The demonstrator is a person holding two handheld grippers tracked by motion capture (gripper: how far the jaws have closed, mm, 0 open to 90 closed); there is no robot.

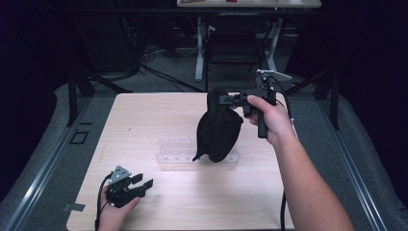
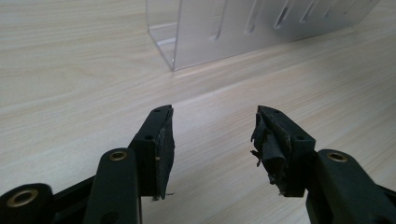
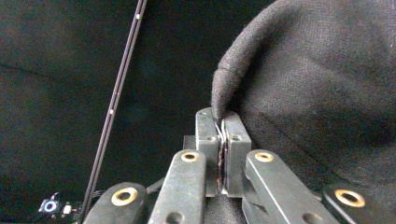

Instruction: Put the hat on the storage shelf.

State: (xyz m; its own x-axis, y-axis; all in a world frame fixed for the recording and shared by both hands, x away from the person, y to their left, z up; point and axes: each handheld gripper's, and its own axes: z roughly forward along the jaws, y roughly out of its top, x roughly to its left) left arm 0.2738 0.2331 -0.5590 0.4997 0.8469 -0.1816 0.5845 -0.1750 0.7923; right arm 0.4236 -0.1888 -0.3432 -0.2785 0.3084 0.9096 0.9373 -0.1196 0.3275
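- Table (image 1: 144, 120), light wood — clear acrylic rack (image 1: 178, 154) sits near its centre.
- Black cap (image 1: 219, 127) hangs in the air above the rack's right end, long axis roughly 12-to-6, brim tip down at about 7 o'clock, just over the rack.
- Right gripper (image 1: 226, 99) at the cap's 1 o'clock, jaws pressed together on the cap's fabric edge (image 3: 224, 100) — it carries the cap, so it is the nearer one.
- Left gripper (image 1: 142, 182) rests low on the table, at the cap's 8 o'clock, well apart from it; jaws apart, nothing between them, pointed at the rack (image 2: 243, 28).
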